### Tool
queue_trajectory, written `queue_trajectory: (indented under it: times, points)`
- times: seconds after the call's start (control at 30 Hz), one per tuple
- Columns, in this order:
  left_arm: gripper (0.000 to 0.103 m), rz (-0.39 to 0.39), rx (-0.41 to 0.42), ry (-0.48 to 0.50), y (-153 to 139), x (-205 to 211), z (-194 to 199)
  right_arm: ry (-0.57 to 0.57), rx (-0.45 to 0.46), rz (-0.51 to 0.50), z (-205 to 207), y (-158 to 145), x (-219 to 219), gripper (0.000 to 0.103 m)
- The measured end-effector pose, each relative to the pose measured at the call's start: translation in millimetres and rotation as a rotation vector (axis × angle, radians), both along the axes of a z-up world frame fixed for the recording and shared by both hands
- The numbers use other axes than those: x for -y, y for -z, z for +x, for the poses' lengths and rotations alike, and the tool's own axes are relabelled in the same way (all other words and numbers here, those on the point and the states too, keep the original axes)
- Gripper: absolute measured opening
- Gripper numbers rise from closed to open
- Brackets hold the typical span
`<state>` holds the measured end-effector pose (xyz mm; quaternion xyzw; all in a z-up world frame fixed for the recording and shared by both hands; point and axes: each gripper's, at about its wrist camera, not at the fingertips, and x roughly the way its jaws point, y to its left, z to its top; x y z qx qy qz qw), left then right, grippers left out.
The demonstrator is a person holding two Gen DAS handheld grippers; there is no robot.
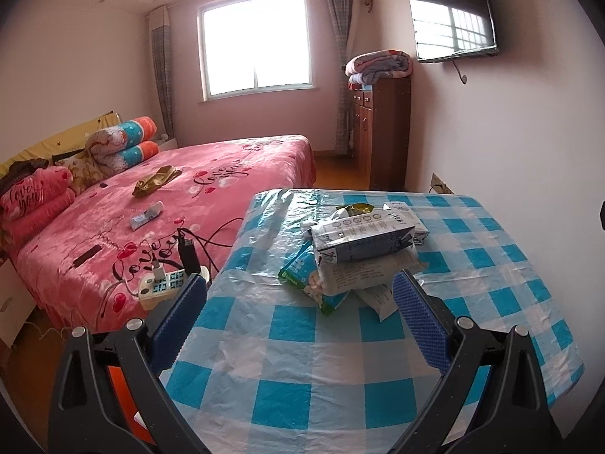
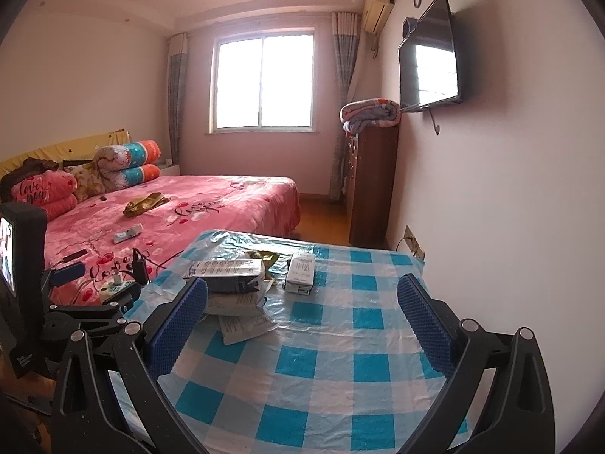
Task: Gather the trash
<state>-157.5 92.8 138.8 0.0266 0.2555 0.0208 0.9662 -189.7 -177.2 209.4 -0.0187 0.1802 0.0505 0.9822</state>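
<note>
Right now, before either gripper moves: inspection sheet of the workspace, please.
Surface: table under blue-and-white checked plastic cloth, wrinkled.
Job's things: pile of crumpled white and green wrappers with a flattened white carton on top; small white carton standing apart in the right view.
Clutter: gold wrapper and small packet on the pink bed.
Grippers: left gripper and right gripper both open, holding nothing.
Cables: white power strip with black leads on the bed.
Surroundings: window, wall television, wooden cabinet.
</note>
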Motion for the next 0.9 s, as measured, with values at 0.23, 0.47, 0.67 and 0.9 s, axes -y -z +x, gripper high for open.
queue_trajectory:
  times: [0.23,0.47,0.67,0.9]
  points:
    - [0.099,0.000,-0.019,-0.026,5.4,-3.9,5.6,-0.014,-0.015,0.011,8.7,5.2,2.0,0.099]
    - [0.099,0.004,-0.045,-0.044,14.8,-5.1,11.4,-0.049,-0.034,0.046,22.6,17.7,2.5,0.099]
    - [0.099,0.017,-0.054,-0.037,19.7,-1.8,17.6,-0.080,-0.089,0.086,34.5,31.4,4.7,0.099]
    - [0.099,0.029,-0.079,-0.032,25.9,0.1,25.3,-0.144,-0.166,0.107,47.9,47.7,2.5,0.099]
